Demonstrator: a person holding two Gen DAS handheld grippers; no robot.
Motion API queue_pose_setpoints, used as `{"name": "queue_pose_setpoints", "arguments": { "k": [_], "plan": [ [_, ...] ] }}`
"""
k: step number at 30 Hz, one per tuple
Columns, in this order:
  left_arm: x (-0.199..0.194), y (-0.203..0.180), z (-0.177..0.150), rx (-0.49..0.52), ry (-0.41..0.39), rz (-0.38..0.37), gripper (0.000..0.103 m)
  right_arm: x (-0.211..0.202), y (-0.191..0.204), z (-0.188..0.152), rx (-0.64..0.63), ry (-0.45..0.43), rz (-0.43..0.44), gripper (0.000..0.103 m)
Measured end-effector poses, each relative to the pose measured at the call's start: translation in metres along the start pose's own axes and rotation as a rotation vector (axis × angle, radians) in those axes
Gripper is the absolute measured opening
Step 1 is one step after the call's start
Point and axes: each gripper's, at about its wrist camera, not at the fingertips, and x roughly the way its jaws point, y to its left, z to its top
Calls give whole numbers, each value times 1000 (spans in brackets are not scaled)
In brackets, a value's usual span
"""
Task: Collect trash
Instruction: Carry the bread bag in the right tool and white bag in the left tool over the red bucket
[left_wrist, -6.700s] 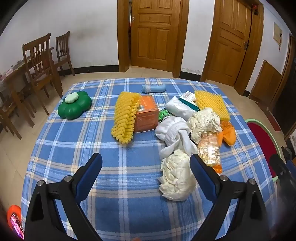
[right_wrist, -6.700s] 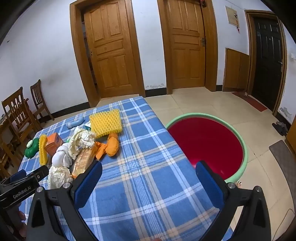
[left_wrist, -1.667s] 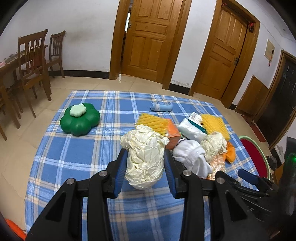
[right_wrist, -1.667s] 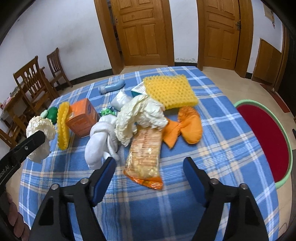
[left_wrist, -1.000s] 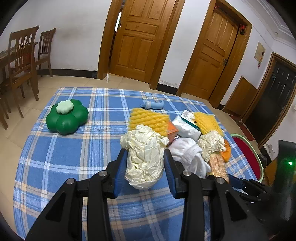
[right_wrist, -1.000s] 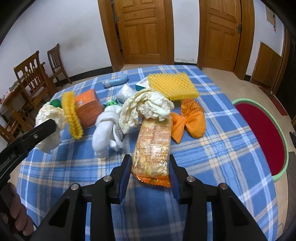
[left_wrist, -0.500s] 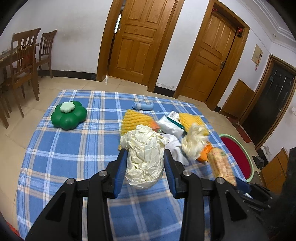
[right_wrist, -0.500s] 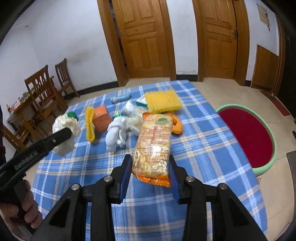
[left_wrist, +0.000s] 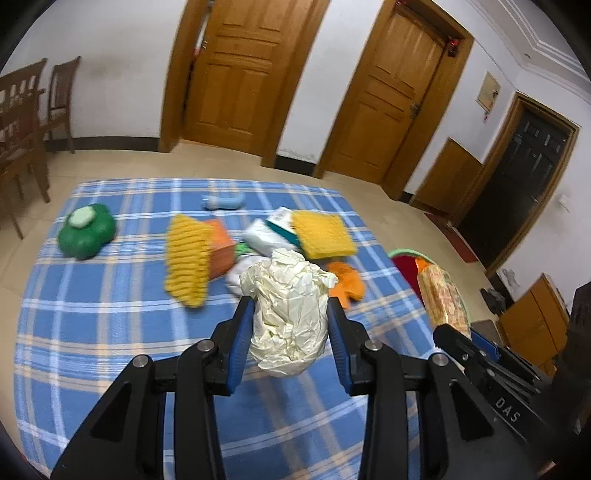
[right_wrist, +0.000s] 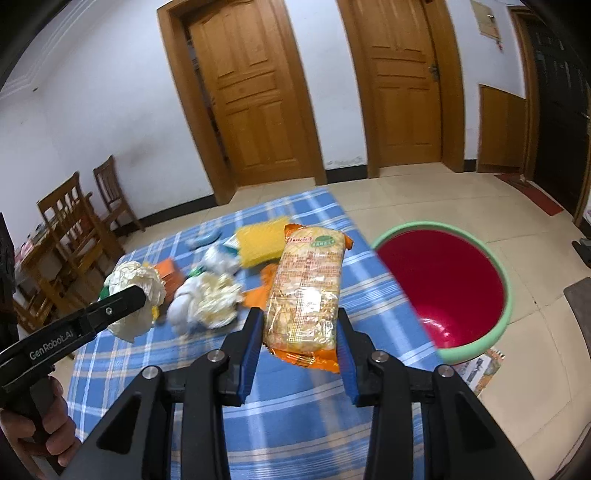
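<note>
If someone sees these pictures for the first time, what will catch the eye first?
Probably the two raised loads: the left gripper is clamped on a crumpled cream paper ball, and the right gripper on an orange snack packet. Next comes the red basin with a green rim, on the floor beside the blue checked table.

**Two loads above the table, basin at its right edge**

The left gripper held a crumpled paper wad above the tablecloth. On the cloth at its 10 o'clock lay a foam net against a box, a clover-shaped container farther left. At 12 o'clock lay a foam pad, a tube behind it. At 3 o'clock the right gripper held a snack packet. The basin stood on the floor at 2 o'clock of that packet, beside the table's edge.
</note>
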Motion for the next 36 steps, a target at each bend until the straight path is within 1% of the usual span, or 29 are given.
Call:
{"name": "queue_pose_setpoints", "arguments": {
  "k": [8,12,20,23,30,32,36],
  "plan": [
    [18,-46,16,77,32,-52,40,0,-54,11,81,-23,-57,40],
    [35,-72,23,111,59,-77,40,8,-80,12,116,-6,-92,40],
    [77,-126,29,175,119,-115,40,31,-126,11,163,39,-126,41],
    [94,-142,28,193,141,-119,40,42,-144,11,183,57,-140,41],
    [134,-171,26,236,195,-100,40,64,-170,8,211,89,-159,42],
    [145,-178,25,253,207,-95,40,69,-177,9,218,92,-159,44],
    [161,-188,25,276,226,-86,40,72,-184,7,227,89,-162,45]
  ]
}}
